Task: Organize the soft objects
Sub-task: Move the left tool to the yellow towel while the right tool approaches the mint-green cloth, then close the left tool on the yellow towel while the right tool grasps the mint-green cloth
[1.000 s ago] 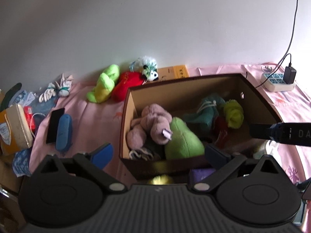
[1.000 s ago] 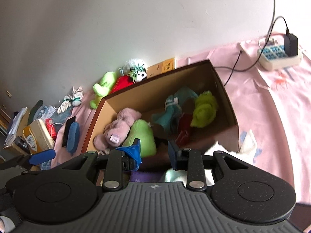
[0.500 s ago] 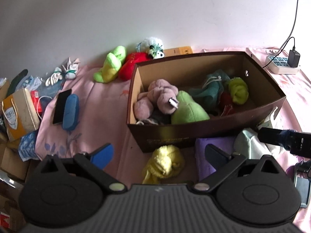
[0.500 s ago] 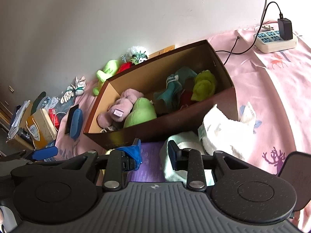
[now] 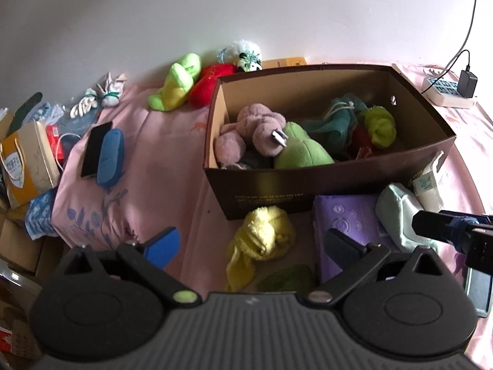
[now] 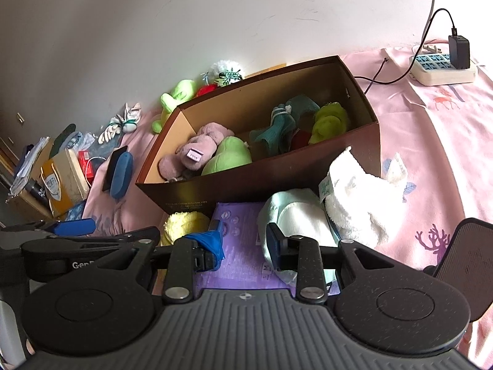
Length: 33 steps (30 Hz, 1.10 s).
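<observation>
Pink bedspread (image 5: pixel 148 160) holds a toy-filled box (image 5: pixel 308 182); left fingers (image 5: pixel 252 243) wide, right fingers (image 6: pixel 243 243) seemingly narrow, empty.

I count one brown cardboard box (image 5: pixel 332 182) ahead of the jaws, five soft items inside. Before it: one yellow cloth (image 5: pixel 262 237), one purple pack (image 5: pixel 348 219), one pale green pouch (image 5: pixel 397 209), one white towel (image 6: pixel 357 191). One power strip (image 6: pixel 440 67) far right.

1. I'm looking at a home bedroom: a pink printed bedsheet (image 5: pixel 138 141) fills the frame.
2. Plush toys (image 5: pixel 262 132) fill a cardboard box (image 5: pixel 323 182) at centre.
3. A power strip (image 6: pixel 443 67) lies at upper right.
</observation>
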Tool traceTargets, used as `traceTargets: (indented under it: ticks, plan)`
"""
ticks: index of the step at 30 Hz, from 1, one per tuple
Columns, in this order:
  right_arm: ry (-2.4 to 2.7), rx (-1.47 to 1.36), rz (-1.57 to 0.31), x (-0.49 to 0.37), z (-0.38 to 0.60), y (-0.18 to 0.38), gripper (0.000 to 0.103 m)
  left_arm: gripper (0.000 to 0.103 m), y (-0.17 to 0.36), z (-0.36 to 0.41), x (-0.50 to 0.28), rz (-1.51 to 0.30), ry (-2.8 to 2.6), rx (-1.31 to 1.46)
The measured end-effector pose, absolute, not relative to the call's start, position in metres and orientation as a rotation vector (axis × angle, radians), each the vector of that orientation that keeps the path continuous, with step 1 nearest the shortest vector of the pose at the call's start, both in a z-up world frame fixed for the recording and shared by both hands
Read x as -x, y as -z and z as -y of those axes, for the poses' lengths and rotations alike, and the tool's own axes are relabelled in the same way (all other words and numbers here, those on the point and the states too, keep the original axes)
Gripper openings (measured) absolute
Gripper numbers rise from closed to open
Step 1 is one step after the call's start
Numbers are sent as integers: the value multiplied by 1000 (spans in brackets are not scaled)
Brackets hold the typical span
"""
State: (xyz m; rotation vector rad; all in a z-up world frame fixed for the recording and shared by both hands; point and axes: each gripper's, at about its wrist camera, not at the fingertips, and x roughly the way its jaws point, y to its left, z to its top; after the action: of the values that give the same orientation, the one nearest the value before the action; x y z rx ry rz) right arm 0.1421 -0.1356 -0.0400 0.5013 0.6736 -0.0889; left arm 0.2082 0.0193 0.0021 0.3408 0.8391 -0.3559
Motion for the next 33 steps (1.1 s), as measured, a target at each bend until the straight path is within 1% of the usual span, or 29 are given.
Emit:
traceTargets:
  ticks: [13, 21, 27, 33]
  plan:
    - [112, -504, -731, -115, 141, 69, 14, 102, 32, -65, -183, -895, 480, -275]
    - [120, -440, -768, -109, 136, 80, 15, 102, 54, -95, -173, -925, 522, -224]
    - [107, -414, -769, -109, 133, 81, 15, 102, 60, -100, -173, -909, 541, -231]
    - [123, -414, -754, -113, 137, 77, 15, 101, 48, -90, -180, -808, 583, -270]
